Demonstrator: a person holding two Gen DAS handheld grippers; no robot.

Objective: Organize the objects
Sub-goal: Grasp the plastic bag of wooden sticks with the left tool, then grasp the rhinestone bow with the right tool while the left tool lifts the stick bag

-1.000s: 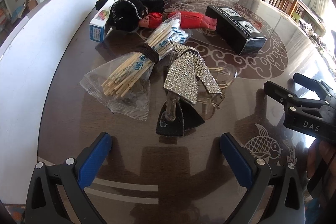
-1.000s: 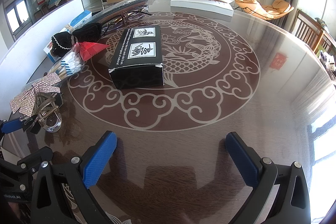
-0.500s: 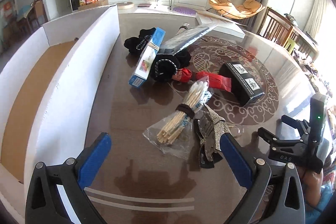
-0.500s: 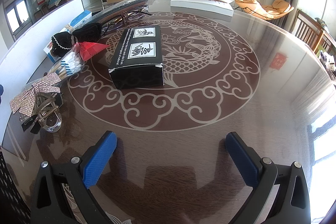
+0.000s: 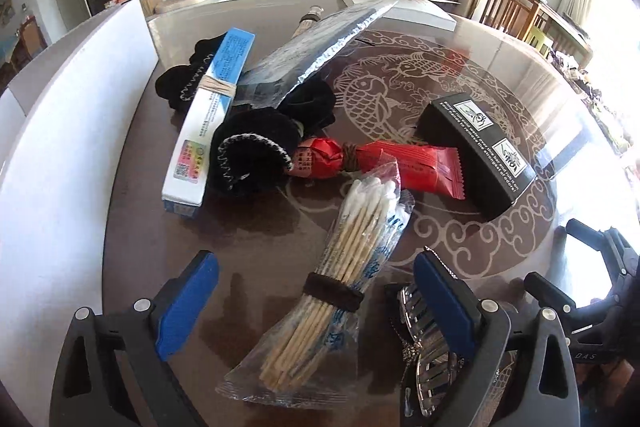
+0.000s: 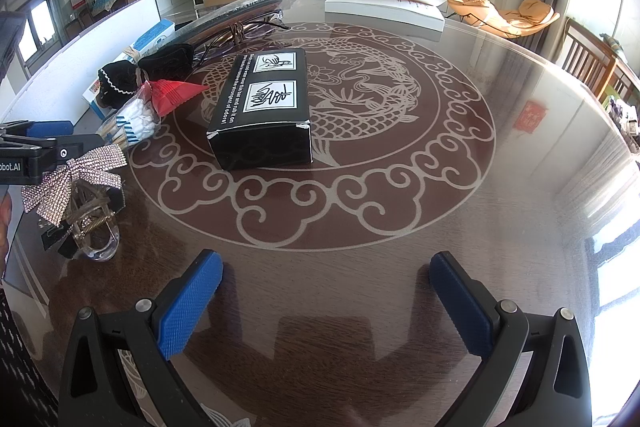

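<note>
My left gripper point(image 5: 316, 291) is open, low over the table, its jaws on either side of a clear bag of cotton swabs point(image 5: 340, 291) bound by a dark band. A rhinestone bow hair clip point(image 5: 424, 359) lies under its right finger; it also shows in the right wrist view point(image 6: 76, 183). Beyond lie a red packet point(image 5: 404, 167), black velvet pouches point(image 5: 252, 155), a blue-white long box point(image 5: 212, 115), a silver foil bag point(image 5: 312, 47) and a black box point(image 5: 480, 151). My right gripper point(image 6: 326, 301) is open and empty over bare table, the black box point(image 6: 264, 107) ahead of it.
A white bin wall point(image 5: 60, 131) stands along the table's left side. The round glass table point(image 6: 460, 207) has a fish and cloud pattern. The right gripper's body point(image 5: 588, 299) sits at the right of the left wrist view. Chairs point(image 6: 600, 67) stand behind the table.
My left gripper came back from over the white bin and dropped low over the swab bag, now between its jaws. The right gripper has not moved.
</note>
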